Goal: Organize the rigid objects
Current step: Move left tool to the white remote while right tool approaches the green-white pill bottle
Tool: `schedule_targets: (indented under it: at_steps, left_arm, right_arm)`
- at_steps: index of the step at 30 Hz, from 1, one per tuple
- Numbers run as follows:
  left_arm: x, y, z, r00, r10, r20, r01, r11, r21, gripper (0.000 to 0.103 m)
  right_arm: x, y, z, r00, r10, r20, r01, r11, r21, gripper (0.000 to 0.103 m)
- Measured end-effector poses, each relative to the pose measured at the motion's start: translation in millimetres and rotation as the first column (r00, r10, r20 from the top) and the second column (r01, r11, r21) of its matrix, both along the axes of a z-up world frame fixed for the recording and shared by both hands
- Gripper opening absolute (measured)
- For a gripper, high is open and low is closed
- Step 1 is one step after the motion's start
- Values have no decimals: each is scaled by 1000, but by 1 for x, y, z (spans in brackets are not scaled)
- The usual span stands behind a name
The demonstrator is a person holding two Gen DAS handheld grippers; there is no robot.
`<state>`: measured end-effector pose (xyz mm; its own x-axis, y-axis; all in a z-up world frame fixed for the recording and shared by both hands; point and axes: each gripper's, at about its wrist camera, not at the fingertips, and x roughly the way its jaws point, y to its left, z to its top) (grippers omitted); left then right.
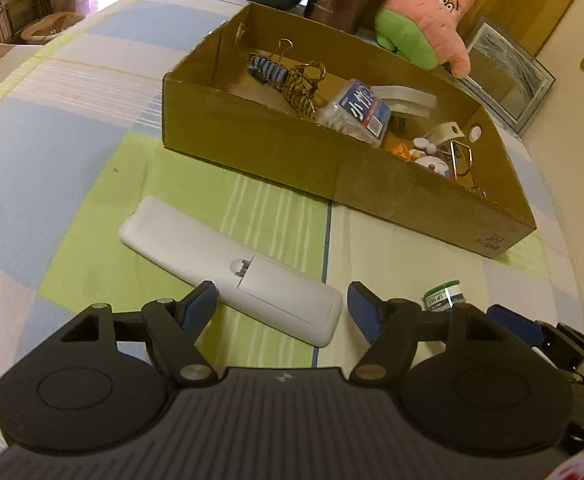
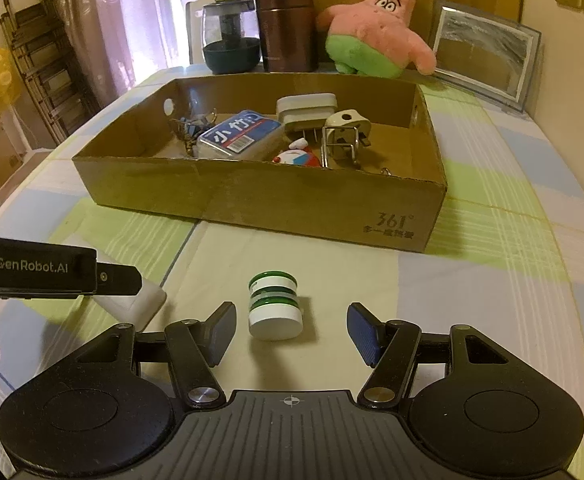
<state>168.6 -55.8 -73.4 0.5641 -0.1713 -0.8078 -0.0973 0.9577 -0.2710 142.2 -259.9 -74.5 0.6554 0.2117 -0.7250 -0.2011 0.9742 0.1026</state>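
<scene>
A white remote control (image 1: pixel 231 272) lies face down on the checked tablecloth, its near end between the open fingers of my left gripper (image 1: pixel 279 304). A small green and white jar (image 2: pixel 275 307) stands on the cloth just ahead of my open right gripper (image 2: pixel 292 326); it also shows in the left wrist view (image 1: pixel 443 295). A brown cardboard box (image 2: pixel 316 216) sits beyond, holding a blue-labelled plastic case (image 2: pixel 240 135), a white plug adapter (image 2: pixel 307 110), binder clips (image 1: pixel 275 66) and a small toy figure (image 2: pixel 296 157). Both grippers are empty.
At the table's far edge stand a pink and green starfish plush (image 2: pixel 372 28), a brown canister (image 2: pixel 285 26), a dark kettle (image 2: pixel 231 36) and a framed picture (image 2: pixel 486 60). My left gripper's side (image 2: pixel 51 274) reaches in from the left over the remote's end (image 2: pixel 139 304).
</scene>
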Motion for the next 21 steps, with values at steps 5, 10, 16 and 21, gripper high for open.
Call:
schedule_targets:
  at_steps: [5, 10, 16, 21]
  left_arm:
    - [4, -1, -5, 999, 49, -10, -49, 999, 13, 70]
    - [14, -12, -7, 998, 60, 9, -61, 996, 65, 71]
    - [16, -25, -12, 997, -72, 37, 64, 979, 196, 65]
    - [5, -16, -13, 983, -174, 54, 157, 961, 228, 60]
  right_arm:
    - [0, -2, -2, 1000, -8, -5, 8, 1000, 1, 59]
    - [1, -2, -3, 1000, -13, -9, 13, 1000, 5, 59]
    - [2, -1, -6, 1000, -7, -15, 7, 1000, -2, 59]
    - [3, -1, -7, 1000, -5, -13, 6, 1000, 4, 59]
